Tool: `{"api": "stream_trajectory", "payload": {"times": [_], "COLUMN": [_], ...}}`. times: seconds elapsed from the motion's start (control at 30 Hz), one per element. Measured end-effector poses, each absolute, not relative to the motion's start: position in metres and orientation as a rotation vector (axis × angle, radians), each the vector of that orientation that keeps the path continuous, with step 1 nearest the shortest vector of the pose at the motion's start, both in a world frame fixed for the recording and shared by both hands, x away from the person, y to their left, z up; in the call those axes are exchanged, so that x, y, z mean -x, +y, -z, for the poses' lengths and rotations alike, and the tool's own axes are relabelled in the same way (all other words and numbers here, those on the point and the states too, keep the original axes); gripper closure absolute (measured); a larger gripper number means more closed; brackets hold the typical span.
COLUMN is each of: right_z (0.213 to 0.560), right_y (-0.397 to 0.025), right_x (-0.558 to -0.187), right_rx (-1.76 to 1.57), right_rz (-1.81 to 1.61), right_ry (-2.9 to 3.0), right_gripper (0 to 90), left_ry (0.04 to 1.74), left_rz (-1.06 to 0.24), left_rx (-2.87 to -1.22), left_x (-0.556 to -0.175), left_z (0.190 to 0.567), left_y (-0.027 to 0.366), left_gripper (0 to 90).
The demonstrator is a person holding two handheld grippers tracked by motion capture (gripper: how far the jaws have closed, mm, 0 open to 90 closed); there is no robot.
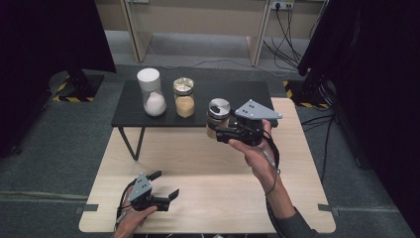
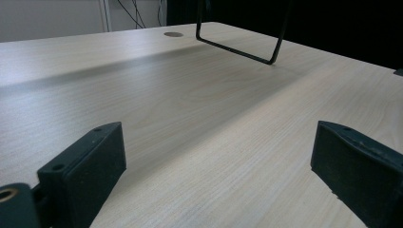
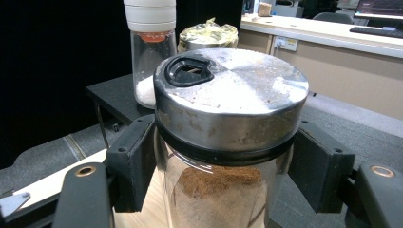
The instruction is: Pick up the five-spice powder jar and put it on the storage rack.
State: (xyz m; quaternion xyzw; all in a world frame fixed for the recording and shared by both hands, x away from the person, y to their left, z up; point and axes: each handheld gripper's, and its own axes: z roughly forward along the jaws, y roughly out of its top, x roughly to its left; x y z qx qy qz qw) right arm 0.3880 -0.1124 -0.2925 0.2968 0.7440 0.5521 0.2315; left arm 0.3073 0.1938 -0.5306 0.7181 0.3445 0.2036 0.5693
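Between the two black jaws of the right gripper (image 3: 223,175) stands a glass jar (image 3: 223,190) with a silver metal lid (image 3: 237,95). Both jaws press flat against the glass just under the lid, one on each side, so the jar is firmly clamped. The jar stands upright and holds a brown powder; its lid has a black pouring flap (image 3: 187,71) near one edge. From the high view, the right gripper (image 1: 224,130) carries this jar (image 1: 218,118) at the near edge of the black shelf (image 1: 133,106), above the wooden table (image 1: 208,198), with the person's right hand (image 1: 252,148) wrapped around the gripper body.

On the black shelf, well apart from the held jar, stand a tall jar with a white cap (image 1: 151,91) and white grains inside, and just beside it a jar with a yellowish powder (image 1: 184,96). In the right gripper view these two rise behind the silver lid.

Near the front left corner of the table, the left gripper (image 1: 166,186) rests low in the person's left hand (image 1: 133,215). Its jaws are spread wide with only bare wood between them, touching nothing that can be seen. In the left gripper view its jaws (image 2: 214,175) frame the light tabletop, and a thin black wire leg (image 2: 237,50) of the shelf stands farther off.
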Motion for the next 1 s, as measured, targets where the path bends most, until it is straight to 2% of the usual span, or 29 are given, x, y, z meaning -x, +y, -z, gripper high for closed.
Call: {"api": "stream_trajectory", "payload": {"times": [1.0], "right_z": [0.284], "right_y": [-0.103], "right_x": [-0.416], "right_rx": [-0.856], "right_rz": [-1.478], "right_ry": [2.015], "right_gripper": [31.2], "left_ry": [0.808], "left_rz": [-0.477], "left_rx": [-1.691], "left_x": [-0.307], "left_z": [0.53], "left_y": [0.194], "left_gripper": [3.6]}}
